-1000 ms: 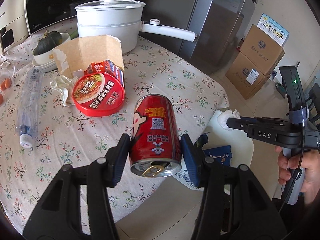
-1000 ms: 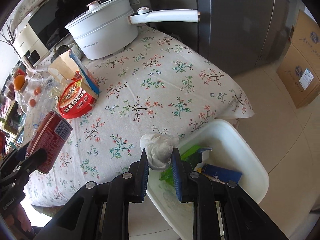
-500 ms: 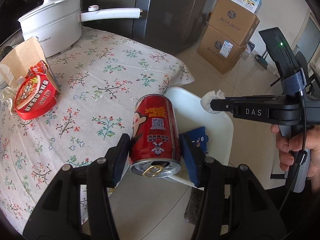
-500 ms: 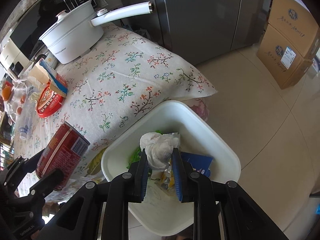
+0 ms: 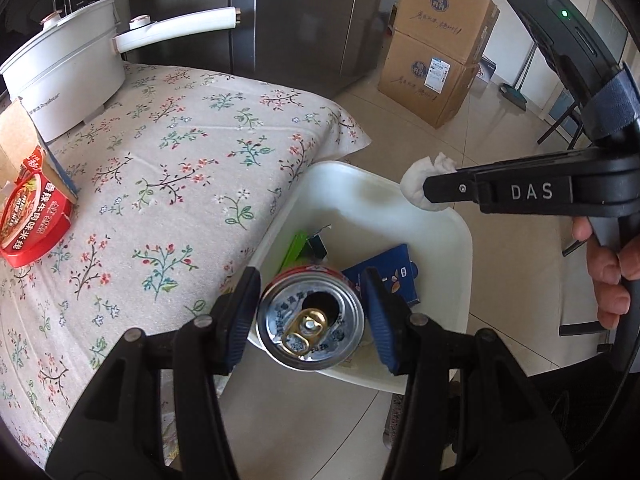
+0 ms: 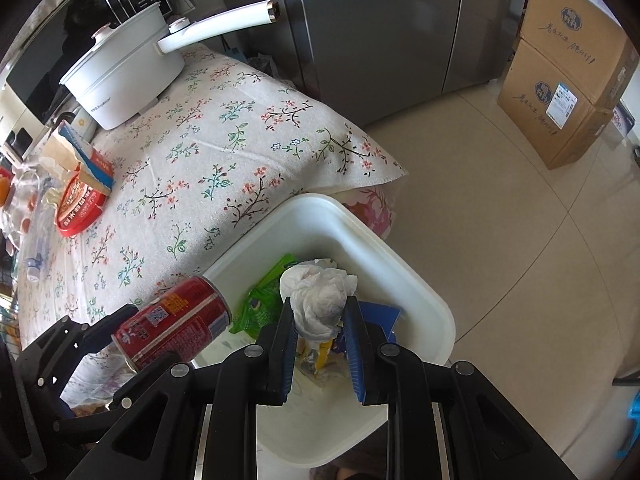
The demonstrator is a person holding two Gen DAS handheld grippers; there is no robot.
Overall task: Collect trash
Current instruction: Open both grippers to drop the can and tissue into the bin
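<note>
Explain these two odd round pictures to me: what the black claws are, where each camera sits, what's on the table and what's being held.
No robot here: a person holds a hand-squeezed claw in each hand, and a wide-angle camera on each looks along its fingers. One picture is from the left claw, shut on a red can. The other is from the right claw, shut on a tissue wad. Both hang over a white bin beside the table, already holding wrappers. Left on the floral cloth are a white pot, a red noodle bowl and torn cardboard.
</note>
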